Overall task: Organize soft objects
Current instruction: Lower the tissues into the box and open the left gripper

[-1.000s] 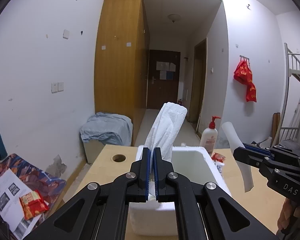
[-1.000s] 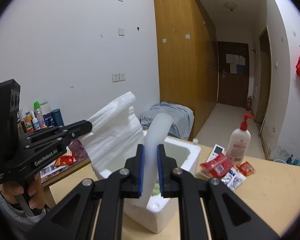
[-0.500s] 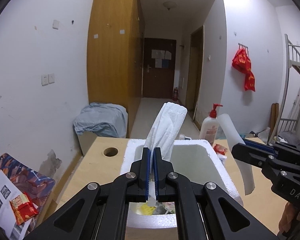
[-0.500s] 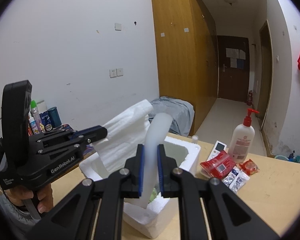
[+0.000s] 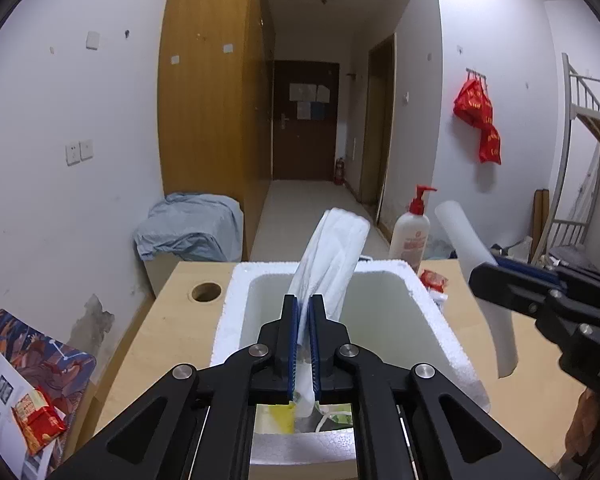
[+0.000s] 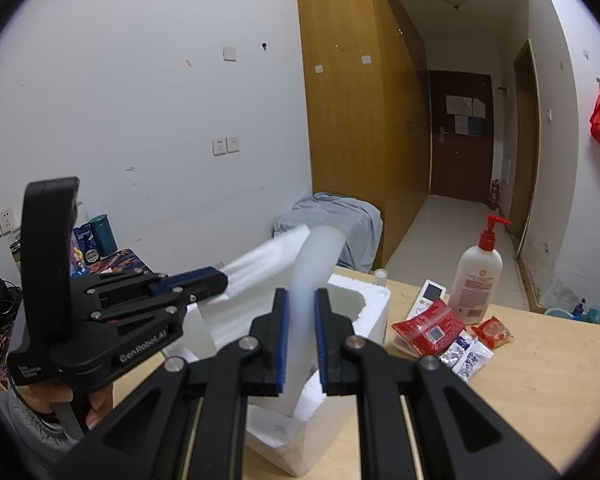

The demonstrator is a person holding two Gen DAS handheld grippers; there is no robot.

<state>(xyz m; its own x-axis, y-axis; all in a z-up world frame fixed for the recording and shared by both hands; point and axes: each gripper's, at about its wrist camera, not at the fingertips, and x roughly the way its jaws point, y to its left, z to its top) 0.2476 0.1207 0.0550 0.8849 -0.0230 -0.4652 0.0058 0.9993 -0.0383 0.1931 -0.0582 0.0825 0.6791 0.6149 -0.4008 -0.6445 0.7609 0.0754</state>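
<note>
Left gripper [image 5: 305, 344] fingers were clamped on the cloth [image 5: 332, 260] above the foam box [image 5: 440, 320]; right gripper [image 6: 300, 344] pinched the tube [image 6: 312, 280]. Neither was in yet; packets [image 6: 428, 326] remained on the bench [image 6: 540, 380].

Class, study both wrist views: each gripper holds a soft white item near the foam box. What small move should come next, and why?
Probably lower the left gripper a little and then open it. It is shut on the folded white cloth, whose lower end already hangs inside the foam box. The right gripper, shut on the foam sheet, is near the box's rim and can follow.
</note>
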